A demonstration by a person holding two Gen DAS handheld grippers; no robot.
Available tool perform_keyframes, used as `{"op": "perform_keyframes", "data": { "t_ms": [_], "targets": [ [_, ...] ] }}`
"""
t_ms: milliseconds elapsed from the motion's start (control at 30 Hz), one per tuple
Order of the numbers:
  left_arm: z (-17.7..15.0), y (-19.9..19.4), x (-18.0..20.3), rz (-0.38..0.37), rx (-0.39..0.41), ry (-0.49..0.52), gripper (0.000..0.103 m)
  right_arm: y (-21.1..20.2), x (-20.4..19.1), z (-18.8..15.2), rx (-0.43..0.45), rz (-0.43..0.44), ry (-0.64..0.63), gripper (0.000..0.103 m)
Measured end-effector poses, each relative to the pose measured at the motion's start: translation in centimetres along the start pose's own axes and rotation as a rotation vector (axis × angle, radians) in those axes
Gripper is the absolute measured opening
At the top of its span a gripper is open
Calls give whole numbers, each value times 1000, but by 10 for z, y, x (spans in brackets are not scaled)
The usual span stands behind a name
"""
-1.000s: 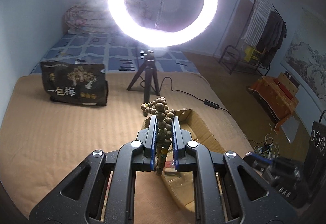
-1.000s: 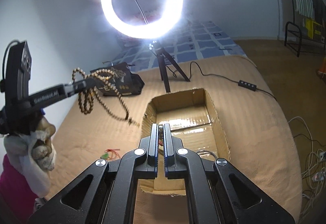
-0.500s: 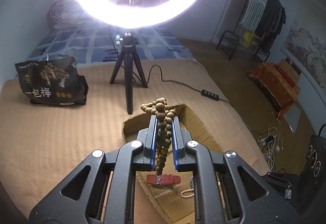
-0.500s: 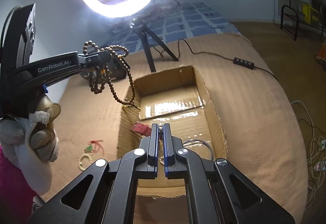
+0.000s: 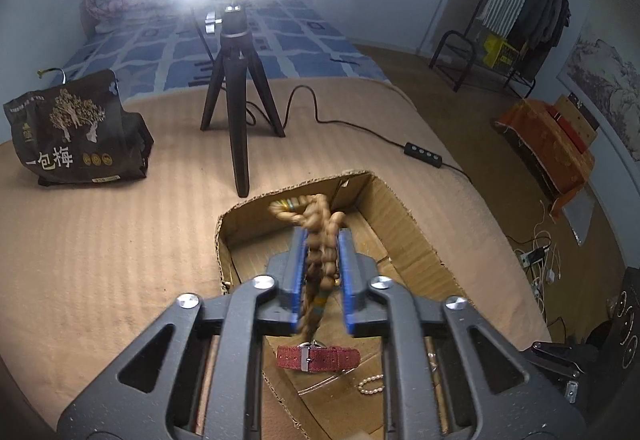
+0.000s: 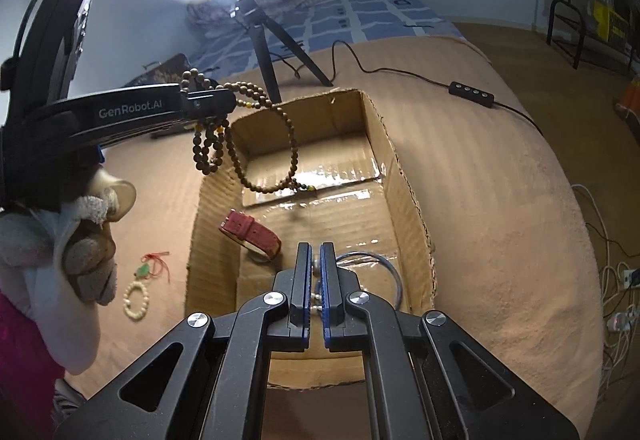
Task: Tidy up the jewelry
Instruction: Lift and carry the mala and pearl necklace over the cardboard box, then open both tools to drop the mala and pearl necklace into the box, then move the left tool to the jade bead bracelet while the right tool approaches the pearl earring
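Our left tongs (image 6: 208, 102) pinch a wooden bead necklace (image 6: 256, 144), its loops dangling over the cardboard box (image 6: 412, 200) below. Our right tongs (image 6: 316, 272), nearly closed, grip something small we cannot identify. The swinging strand may snag the box's rim.

Box (image 6: 408, 176) open on top, walls low all round. Floor inside: far half bare; watch (image 6: 250, 236) near left wall, bangle (image 6: 384, 264) near corner. Beads (image 6: 256, 160) dangle from left tool (image 6: 208, 100) over left rim. Tripod (image 6: 264, 40), cable (image 6: 400, 74) stand beyond far wall.
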State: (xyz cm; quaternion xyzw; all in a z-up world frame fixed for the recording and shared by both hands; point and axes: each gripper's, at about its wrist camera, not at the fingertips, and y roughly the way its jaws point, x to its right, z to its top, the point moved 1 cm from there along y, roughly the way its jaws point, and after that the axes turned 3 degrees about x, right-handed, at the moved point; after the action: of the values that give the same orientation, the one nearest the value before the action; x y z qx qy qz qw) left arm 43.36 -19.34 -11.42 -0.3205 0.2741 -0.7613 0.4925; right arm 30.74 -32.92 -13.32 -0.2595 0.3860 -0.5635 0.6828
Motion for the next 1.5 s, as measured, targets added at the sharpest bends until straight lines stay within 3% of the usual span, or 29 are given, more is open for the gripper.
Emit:
{"op": "perform_keyframes", "data": {
  "t_ms": [33, 67, 133, 200, 567, 933, 1067, 1233, 1333, 1500],
  "targets": [
    [0, 0, 0, -3, 1, 0, 39, 2, 0, -1, -4, -4, -5, 3],
    [0, -1, 1, -2, 5, 3, 43, 2, -2, -1, -8, -8, -11, 7],
    [-1, -2, 1, 5, 10, 9, 48, 4, -3, -3, -15, -18, -24, 23],
    [-1, -3, 1, 7, 7, 12, 48, 2, -5, -3, -4, -39, -37, 48],
    [-2, -30, -11, 23, 34, -9, 48, -13, -13, -4, 8, -83, -58, 51],
    [-11, -82, -32, 57, 88, 2, 48, -43, -36, -7, 64, -83, -105, 54],
    [-20, -106, -50, 85, 129, 23, 48, -56, -45, -11, 119, -62, -98, 65],
    [-39, -132, -88, 119, 122, 6, 48, -64, -56, -16, 170, -22, -81, 69],
    [-54, -142, -111, 145, 109, -7, 48, -63, -65, -19, 173, 10, -90, 80],
    [-89, -153, -148, 157, 71, -64, 48, -61, -87, -29, 153, 23, -156, 80]
  ]
}}
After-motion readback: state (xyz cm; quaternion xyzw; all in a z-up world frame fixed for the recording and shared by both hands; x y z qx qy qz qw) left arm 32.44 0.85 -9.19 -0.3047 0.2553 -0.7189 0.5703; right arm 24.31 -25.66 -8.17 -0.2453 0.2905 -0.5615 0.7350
